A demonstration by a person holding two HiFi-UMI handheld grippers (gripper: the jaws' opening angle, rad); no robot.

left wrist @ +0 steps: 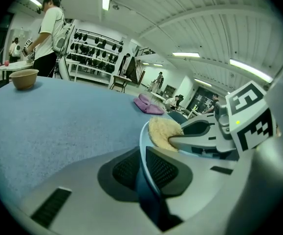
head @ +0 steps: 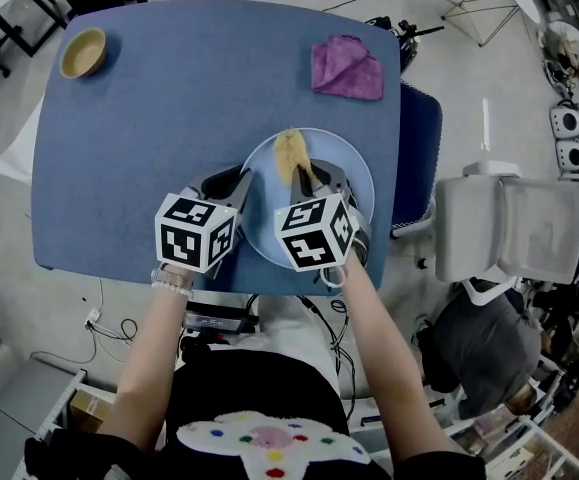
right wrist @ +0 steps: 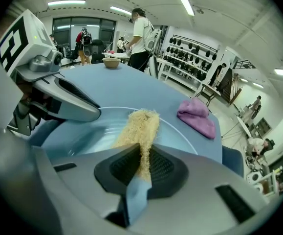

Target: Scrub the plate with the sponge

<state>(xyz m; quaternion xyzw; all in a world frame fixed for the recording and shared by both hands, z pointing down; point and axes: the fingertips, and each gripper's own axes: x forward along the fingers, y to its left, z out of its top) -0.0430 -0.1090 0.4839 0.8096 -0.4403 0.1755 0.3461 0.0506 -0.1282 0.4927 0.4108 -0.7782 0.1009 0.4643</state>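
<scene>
Nearest the person, both forearms reach out from 6 o'clock over the near edge of the blue table [head: 139, 138]. The left gripper [head: 241, 176] [left wrist: 143, 168] has its jaws drawn almost together on the rim of the pale blue plate [head: 349, 163] [left wrist: 142, 137] [right wrist: 95, 129], at about 9 o'clock on the plate. In the left gripper view the thin rim runs straight between the two dark ribbed pads, which press on it from both sides.

Just beside it, the right gripper [head: 319, 175] [right wrist: 141, 166] reaches over the plate from its 6 o'clock side. Its jaws are pinched narrowly on the tan, fibrous sponge [head: 290, 154] [left wrist: 163, 131] [right wrist: 139, 127], with the near end of the sponge squeezed between the pads. The rest of the sponge lies out across the plate's face, from its middle toward its 12 o'clock rim.

The plate itself sits on the table at the near edge, a little toward 5 o'clock of the table's centre.

Farther off, a crumpled purple cloth [head: 346, 66] [left wrist: 148, 105] [right wrist: 197, 115] lies at about 1 o'clock on the table, well apart from the plate. A small tan bowl [head: 83, 52] [left wrist: 24, 77] [right wrist: 111, 61] stands upright in the far corner at 11 o'clock. Off the table at 3 o'clock stands a grey office chair [head: 509, 228].
</scene>
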